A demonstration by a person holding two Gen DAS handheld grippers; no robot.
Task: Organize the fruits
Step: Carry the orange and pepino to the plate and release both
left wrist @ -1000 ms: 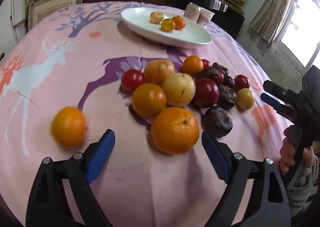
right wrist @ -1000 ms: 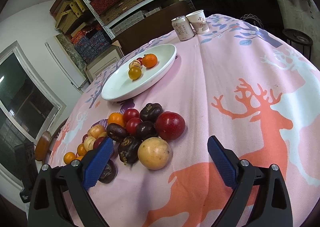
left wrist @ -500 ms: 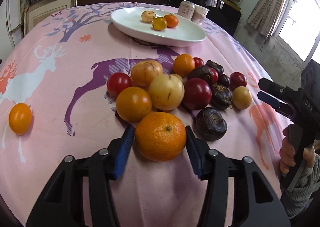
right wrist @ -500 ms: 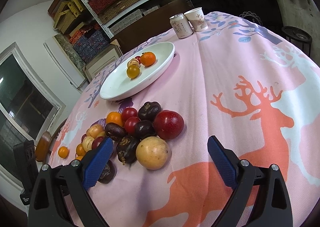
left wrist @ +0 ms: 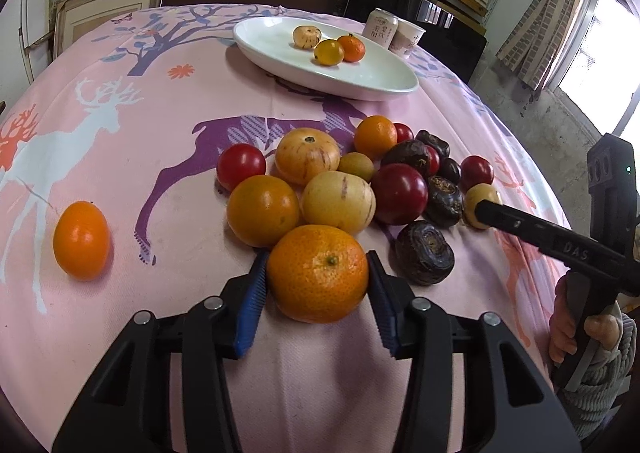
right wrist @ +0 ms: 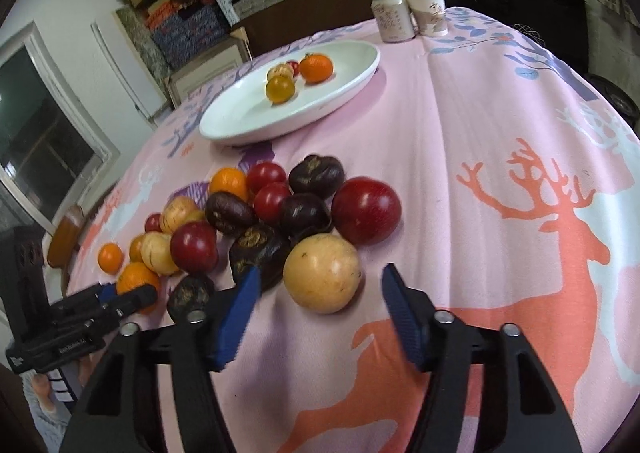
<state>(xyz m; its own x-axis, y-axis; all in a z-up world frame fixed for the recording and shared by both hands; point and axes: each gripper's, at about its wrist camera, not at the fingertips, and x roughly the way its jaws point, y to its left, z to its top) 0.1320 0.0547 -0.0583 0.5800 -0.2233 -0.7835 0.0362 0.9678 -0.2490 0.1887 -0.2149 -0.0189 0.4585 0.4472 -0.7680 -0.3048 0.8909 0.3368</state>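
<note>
The left gripper has its blue pads pressed against both flanks of the large mandarin at the near edge of the fruit pile, the nearest and most exposed fruit, which is probably why it is taken first: nothing has to be pushed aside to reach it. The mandarin sits on the pink deer-print tablecloth, touching the orange fruit and the pale striped fruit behind it; it does not look lifted yet. The right gripper straddles the pale yellow round fruit at its own side of the pile; its jaws have just been closing, yet a clear gap shows at the right pad and the left pad appears just short of the skin, so it grasps nothing for now. That fruit lies against a dark purple wrinkled fruit and a big red one. The white oval plate beyond the pile, near a can and a paper cup, already carries a few small fruits, so it is likely where the sorted pieces go. A lone small orange fruit rests well apart to the left. Both grippers slope down toward the cloth from the near side, each held by its handle; the person's fingers wrap the right one's grip below a knitted sleeve.
</note>
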